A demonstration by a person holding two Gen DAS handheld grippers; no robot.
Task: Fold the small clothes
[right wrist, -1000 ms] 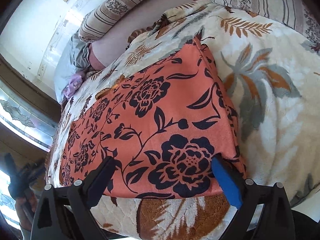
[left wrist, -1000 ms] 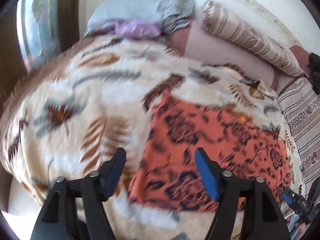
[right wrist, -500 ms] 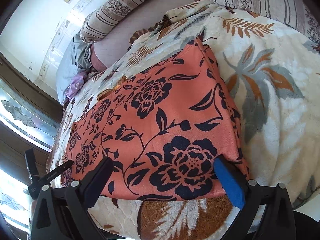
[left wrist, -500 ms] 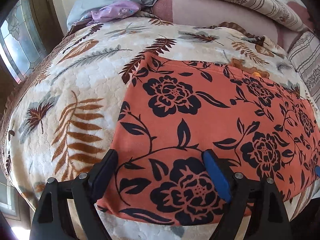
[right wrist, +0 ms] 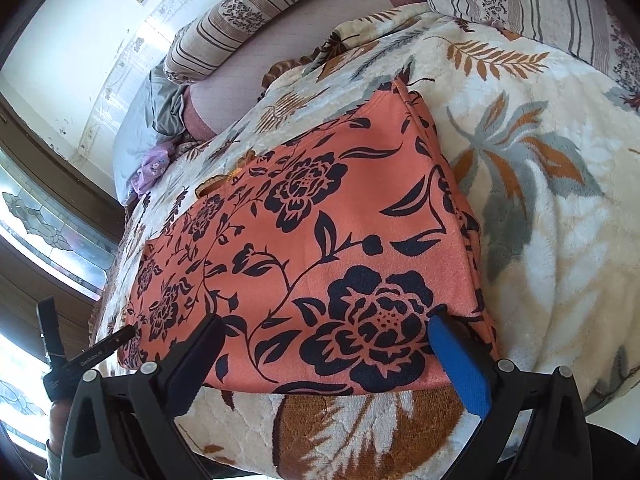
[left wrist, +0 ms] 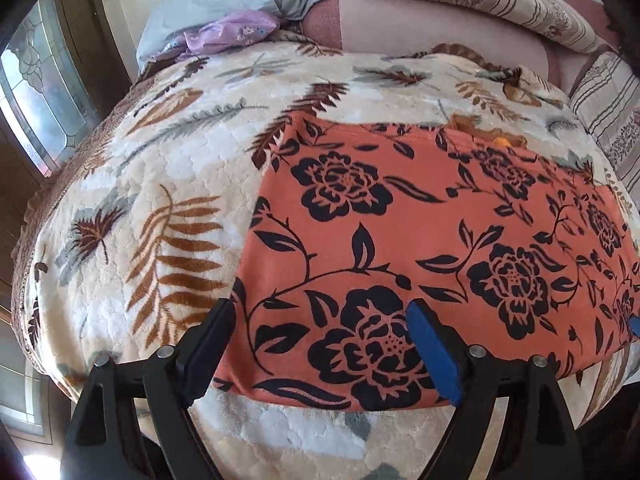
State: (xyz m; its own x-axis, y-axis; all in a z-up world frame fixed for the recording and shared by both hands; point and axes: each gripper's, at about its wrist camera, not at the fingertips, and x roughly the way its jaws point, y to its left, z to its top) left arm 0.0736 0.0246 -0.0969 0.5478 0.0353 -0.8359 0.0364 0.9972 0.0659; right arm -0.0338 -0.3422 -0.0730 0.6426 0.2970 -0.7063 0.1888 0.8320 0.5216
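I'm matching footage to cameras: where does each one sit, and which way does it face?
Left wrist: on the left gripper, looking down over the orange floral cloth's near left corner; its own open fingers show.
Right wrist: on the right gripper, over the cloth's near right corner; its open fingers and the left gripper show.
Shared: cloth, leaf-print blanket, striped pillows.

1 orange floral cloth point(left wrist: 420, 240), 1 leaf-print blanket point(left wrist: 160, 200), 2 striped pillows point(right wrist: 224, 28), 2 grippers point(left wrist: 320, 332).
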